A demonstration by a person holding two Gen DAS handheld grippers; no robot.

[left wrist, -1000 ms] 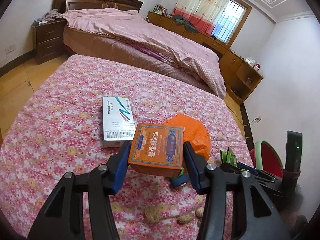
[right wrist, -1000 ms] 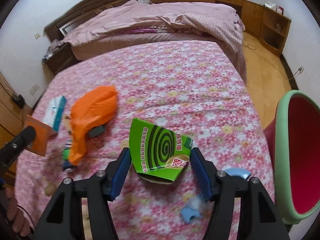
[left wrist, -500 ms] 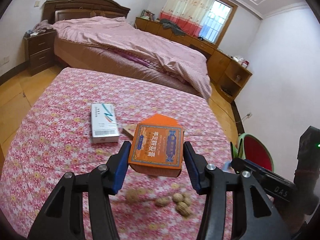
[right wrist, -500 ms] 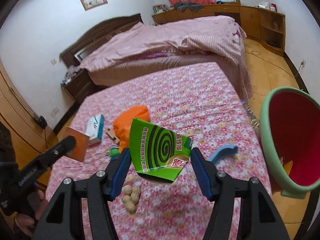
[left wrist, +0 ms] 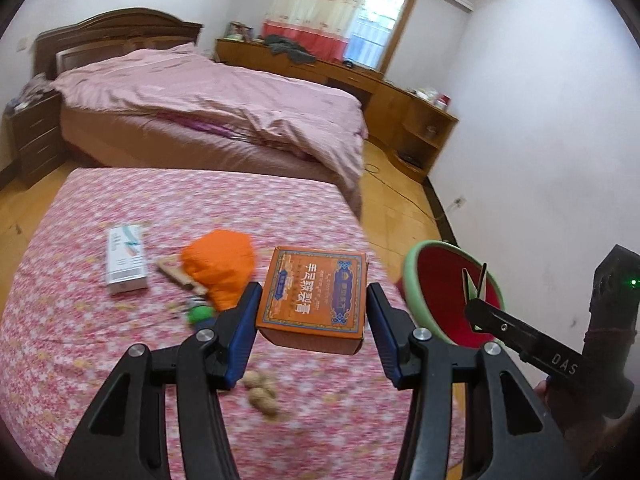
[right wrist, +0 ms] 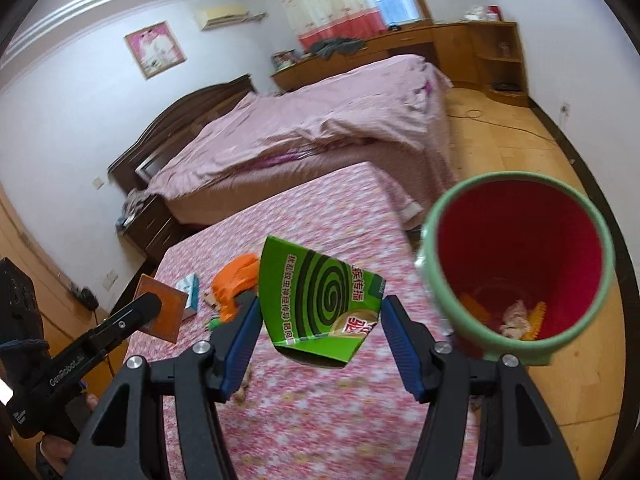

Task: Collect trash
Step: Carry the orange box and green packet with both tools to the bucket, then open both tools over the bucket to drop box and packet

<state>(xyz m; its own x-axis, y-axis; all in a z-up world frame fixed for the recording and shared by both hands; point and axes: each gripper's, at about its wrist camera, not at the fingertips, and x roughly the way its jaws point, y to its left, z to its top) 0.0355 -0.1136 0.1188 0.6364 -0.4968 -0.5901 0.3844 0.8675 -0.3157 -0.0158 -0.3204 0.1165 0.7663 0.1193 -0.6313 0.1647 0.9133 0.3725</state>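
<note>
Clamping cardboard, left fingers [left wrist: 258, 316] squeeze orange box [left wrist: 314, 298], right fingers [right wrist: 242, 330] crumpled green carton [right wrist: 320, 304].

My light is soft daylight from the curtained window [left wrist: 370, 24], which glares white. The floral bedspread [left wrist: 120, 340] and peanuts [left wrist: 262, 392] smear with motion blur. Fisheye bending curves the walls, and black vignette fills the corners.

Both my tools now sit higher above the floral bed [left wrist: 120, 360] than a second ago. My left tool [left wrist: 312, 324] carries its orange box [left wrist: 314, 296] clear of the white carton [left wrist: 125, 260] and orange bag [left wrist: 220, 268]. My right tool [right wrist: 320, 332] brings the green packet [right wrist: 320, 300] beside the bin [right wrist: 520, 340], whose inside now faces it.
</note>
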